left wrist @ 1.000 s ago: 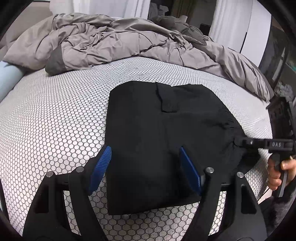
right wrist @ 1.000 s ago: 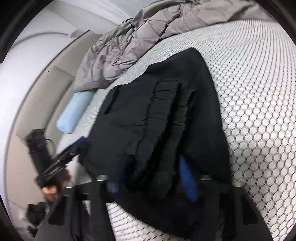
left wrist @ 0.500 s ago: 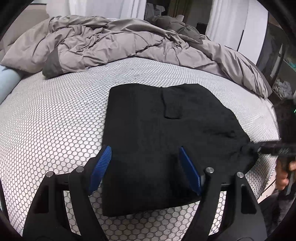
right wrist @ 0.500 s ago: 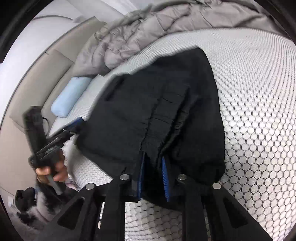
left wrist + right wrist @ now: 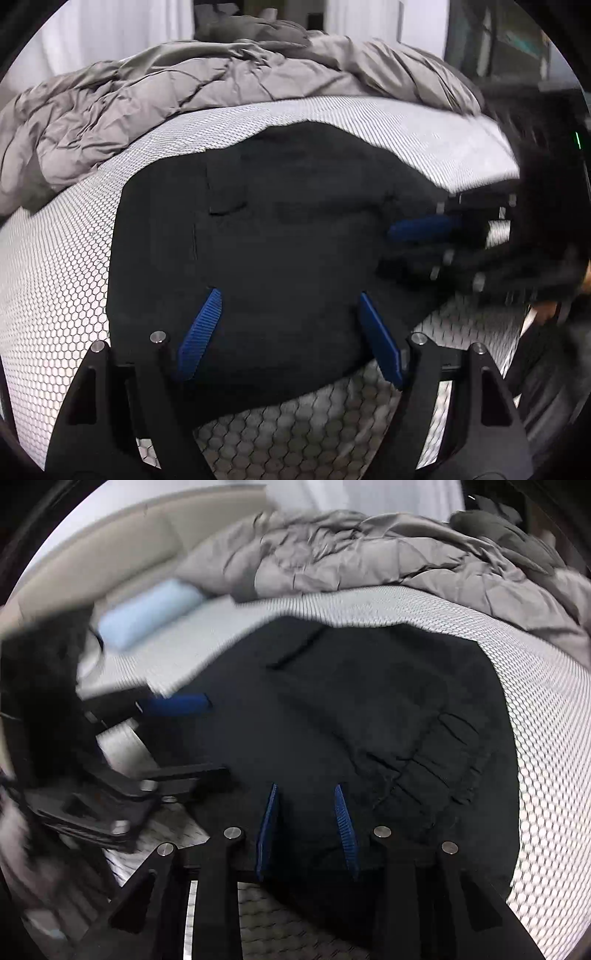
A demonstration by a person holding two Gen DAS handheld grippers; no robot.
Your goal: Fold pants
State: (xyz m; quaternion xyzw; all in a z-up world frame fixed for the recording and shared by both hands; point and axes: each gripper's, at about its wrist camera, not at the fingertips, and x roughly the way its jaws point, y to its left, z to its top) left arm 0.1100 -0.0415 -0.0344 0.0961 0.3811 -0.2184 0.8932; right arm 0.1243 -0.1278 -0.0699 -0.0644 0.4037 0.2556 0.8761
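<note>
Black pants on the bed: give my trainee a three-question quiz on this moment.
1. True or false: the black pants lie folded on the honeycomb sheet.
2. What lies bunched at the bed's far side? A) grey duvet B) red towel C) cardboard box
3. Fill in: the left tool stands ____ above the pants.

Key: 1 true; 2 A, the grey duvet; 3 open.

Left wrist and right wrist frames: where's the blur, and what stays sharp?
Left wrist view: the right hand-held gripper smears at the right edge; pants and duvet are sharp. Right wrist view: the left hand-held gripper and blue pillow are streaked; fisheye bends the mattress.
</note>
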